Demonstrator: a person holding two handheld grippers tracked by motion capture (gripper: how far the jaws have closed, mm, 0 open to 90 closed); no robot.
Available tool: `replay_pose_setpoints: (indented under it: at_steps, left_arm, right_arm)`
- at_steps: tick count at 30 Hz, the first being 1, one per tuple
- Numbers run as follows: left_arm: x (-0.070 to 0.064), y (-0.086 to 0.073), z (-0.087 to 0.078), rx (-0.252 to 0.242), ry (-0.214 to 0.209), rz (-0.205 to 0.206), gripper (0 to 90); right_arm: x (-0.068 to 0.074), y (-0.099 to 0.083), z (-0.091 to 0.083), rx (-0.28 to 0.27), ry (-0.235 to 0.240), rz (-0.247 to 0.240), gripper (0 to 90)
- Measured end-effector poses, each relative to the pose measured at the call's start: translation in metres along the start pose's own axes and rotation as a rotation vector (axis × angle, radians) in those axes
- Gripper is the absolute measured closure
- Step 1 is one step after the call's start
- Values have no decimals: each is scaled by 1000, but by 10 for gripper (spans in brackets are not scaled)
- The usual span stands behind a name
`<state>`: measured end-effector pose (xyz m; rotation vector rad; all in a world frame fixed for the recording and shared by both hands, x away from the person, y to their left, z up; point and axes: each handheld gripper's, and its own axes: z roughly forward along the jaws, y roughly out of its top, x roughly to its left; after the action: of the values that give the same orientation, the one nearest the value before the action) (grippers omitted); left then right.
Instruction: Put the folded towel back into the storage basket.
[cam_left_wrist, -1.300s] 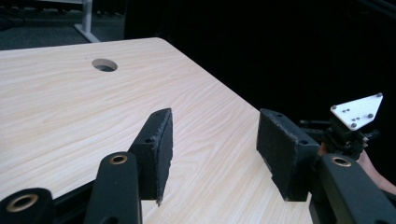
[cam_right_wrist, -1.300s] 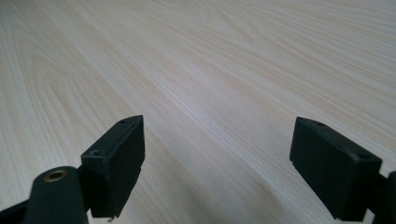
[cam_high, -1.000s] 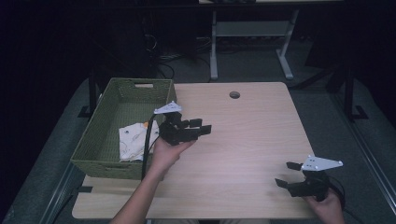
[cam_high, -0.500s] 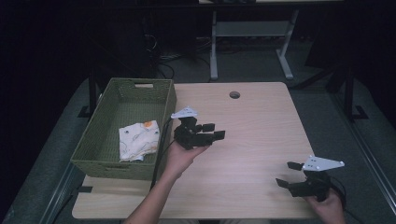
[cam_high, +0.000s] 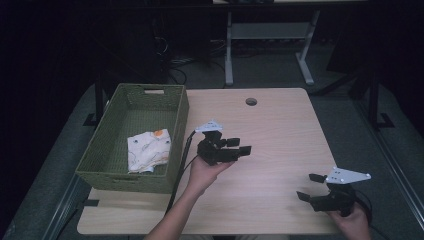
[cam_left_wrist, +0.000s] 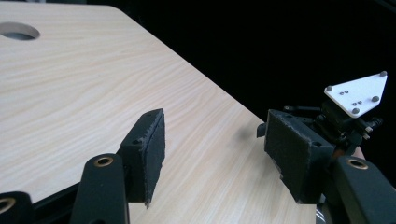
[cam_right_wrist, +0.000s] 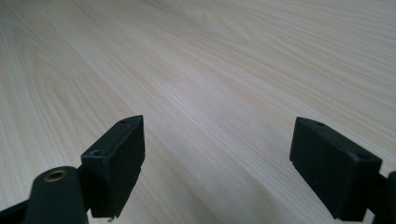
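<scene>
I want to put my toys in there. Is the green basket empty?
Not empty. In the high view, a crumpled white patterned cloth lies inside the green basket, near its front; the rest of its floor is bare.

Light wood table (cam_high: 280, 125) with round cable hole (cam_high: 251, 101) near far edge. Behind it, on dark floor, a white desk frame (cam_high: 270, 35) and loose cables (cam_high: 175, 65). Surroundings too dark to make out.
</scene>
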<state>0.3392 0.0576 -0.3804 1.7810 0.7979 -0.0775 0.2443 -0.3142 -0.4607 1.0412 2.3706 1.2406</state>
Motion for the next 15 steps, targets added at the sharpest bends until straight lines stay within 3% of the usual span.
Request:
replay_pose_setpoints:
  at_steps: [15]
  left_arm:
    - [-4,-31,30,60,-30,-17,372]
  right_arm:
    - [-1,-3,-2,3,-7,1,178]
